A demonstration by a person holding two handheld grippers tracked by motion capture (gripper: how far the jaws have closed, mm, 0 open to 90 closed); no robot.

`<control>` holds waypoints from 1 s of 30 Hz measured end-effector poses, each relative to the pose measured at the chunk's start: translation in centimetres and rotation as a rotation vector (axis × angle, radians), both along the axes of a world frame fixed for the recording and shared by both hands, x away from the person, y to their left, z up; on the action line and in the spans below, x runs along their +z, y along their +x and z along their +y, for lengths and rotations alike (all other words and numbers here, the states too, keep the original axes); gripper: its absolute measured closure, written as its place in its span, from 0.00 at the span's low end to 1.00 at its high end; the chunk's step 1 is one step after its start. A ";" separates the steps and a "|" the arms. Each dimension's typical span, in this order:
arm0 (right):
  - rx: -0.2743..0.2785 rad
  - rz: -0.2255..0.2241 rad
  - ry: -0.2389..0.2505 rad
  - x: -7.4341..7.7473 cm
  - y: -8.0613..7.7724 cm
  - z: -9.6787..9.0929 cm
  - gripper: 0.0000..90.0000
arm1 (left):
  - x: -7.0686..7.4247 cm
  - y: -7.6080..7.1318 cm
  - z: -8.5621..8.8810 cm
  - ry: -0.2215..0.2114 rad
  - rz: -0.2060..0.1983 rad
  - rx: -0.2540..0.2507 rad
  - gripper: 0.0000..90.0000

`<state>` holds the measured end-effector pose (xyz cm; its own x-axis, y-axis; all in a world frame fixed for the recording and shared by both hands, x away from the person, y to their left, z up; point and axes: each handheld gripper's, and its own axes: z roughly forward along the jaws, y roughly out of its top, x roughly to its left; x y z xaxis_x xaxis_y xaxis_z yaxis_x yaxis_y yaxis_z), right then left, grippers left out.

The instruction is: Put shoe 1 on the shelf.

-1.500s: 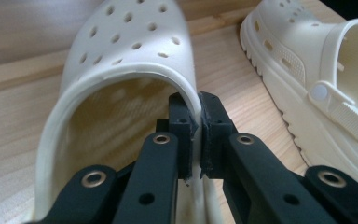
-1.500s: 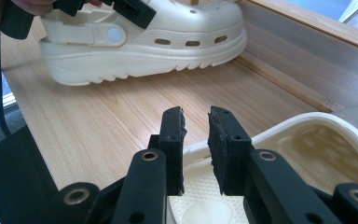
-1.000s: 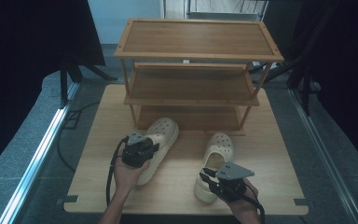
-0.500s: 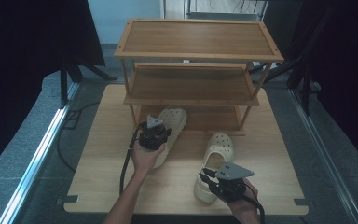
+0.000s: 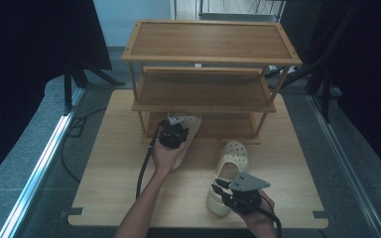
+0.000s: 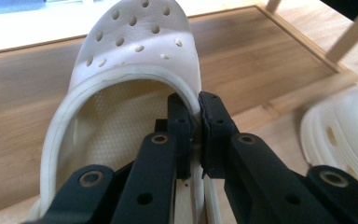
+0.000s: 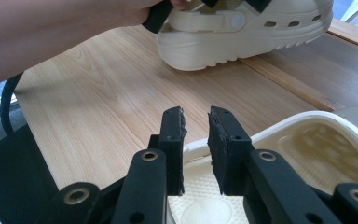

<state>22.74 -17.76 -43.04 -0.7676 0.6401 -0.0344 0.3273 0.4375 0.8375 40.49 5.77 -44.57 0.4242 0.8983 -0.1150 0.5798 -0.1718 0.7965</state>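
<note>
The left gripper, clamped on the left shoe's rim, points it toe-first toward the far bottom shelf.

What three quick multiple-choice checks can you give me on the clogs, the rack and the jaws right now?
1. Where is the toe of the held clog?
A. on the rack's top shelf
B. at the rack's lowest shelf
C. off the board

2. How many shelves does the wooden rack have?
A. two
B. three
C. four

3. How does the left gripper stand?
A. wide open above the clog
B. clamped on the clog's side rim
C. shut on nothing

Answers: 1 B, the toe lies over the lowest shelf's edge; 2 B, the high view shows three shelves; 3 B, its jaws pinch the rim.
</note>
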 end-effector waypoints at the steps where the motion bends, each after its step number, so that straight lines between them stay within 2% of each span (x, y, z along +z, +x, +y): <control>1: 0.000 0.000 0.000 0.0 0.0 0.0 0.83 | -0.1 0.2 -0.2 -0.001 -0.003 0.006 0.94; 4: 0.001 -0.001 0.000 0.0 0.0 0.0 0.83 | -0.4 0.6 -0.6 0.035 -0.006 0.017 0.94; 8: 0.007 0.000 -0.003 -0.1 -0.1 0.1 0.83 | -0.5 1.0 -1.3 0.050 -0.011 0.031 0.93; 15: 0.014 0.004 -0.009 -0.2 -0.1 0.3 0.82 | -0.7 1.0 -2.2 0.072 -0.018 0.012 0.87; 18: 0.013 0.003 -0.008 -0.2 -0.1 0.3 0.82 | -0.5 0.9 -2.0 0.055 -0.028 0.010 0.81; 19: 0.012 0.005 -0.010 -0.2 -0.1 0.3 0.82 | -0.4 0.8 -1.8 0.050 -0.036 0.010 0.75; 20: 0.012 0.005 -0.010 -0.2 -0.1 0.3 0.82 | -0.3 0.7 -1.8 0.044 -0.047 0.007 0.75; 22: 0.013 0.006 -0.010 -0.2 0.0 0.3 0.82 | 0.0 0.3 -1.7 0.045 -0.076 -0.001 0.65; 26: 0.012 0.005 -0.013 -0.3 0.0 0.4 0.82 | 0.9 -0.7 -1.2 0.011 -0.108 -0.012 0.54; 30: 0.011 0.005 -0.014 -0.3 0.0 0.4 0.82 | 1.7 -1.9 -0.5 -0.028 -0.124 -0.041 0.52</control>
<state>22.70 -17.39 -43.33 -0.7745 0.6314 -0.0391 0.3268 0.4523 0.8298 38.56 5.25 -42.83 0.4732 0.8770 -0.0840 0.4698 -0.1705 0.8661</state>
